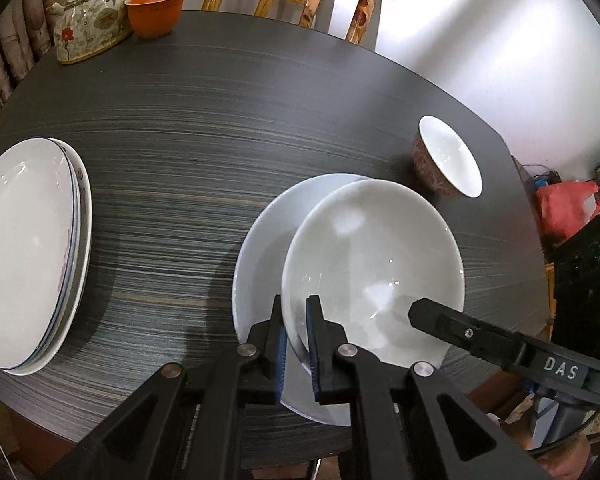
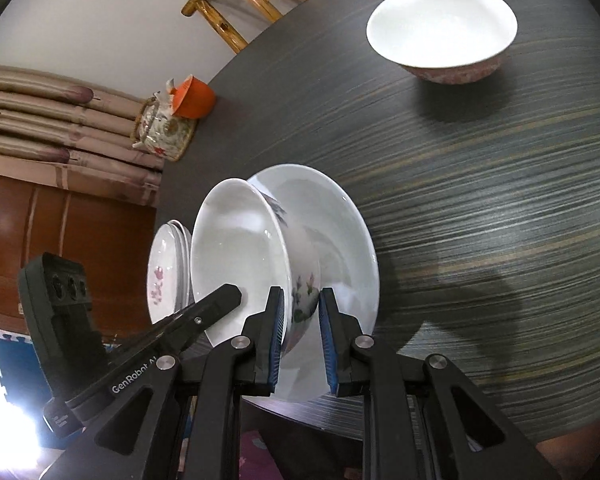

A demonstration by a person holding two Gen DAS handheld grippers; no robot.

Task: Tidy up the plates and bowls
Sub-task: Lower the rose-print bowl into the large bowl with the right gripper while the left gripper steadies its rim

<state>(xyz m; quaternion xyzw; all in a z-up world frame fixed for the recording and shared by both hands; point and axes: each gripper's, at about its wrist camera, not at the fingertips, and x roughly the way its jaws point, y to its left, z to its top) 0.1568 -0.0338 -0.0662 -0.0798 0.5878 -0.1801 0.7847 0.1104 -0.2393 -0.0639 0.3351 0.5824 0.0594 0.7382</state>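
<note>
The white bowl (image 1: pixel 374 268) sits tilted above a white plate (image 1: pixel 260 248) on the tabletop (image 1: pixel 204 128). The left gripper (image 1: pixel 296 330) is clamped on the bowl's near rim. The right gripper (image 2: pixel 300 320) grips its opposite wall (floral outside), jaws narrowly apart. A patterned bowl (image 2: pixel 444 32) stands well apart.

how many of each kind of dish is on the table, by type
Bowls: 2, the white floral-sided bowl gripped by both claws and the white red-patterned bowl.
Plates: at least 3, the plain white plate under the gripped bowl, and at least 2 in the floral plate stack.
Floral ceramic teapot: 1.
Orange lidded cup: 1.
Total: at least 7.
</note>
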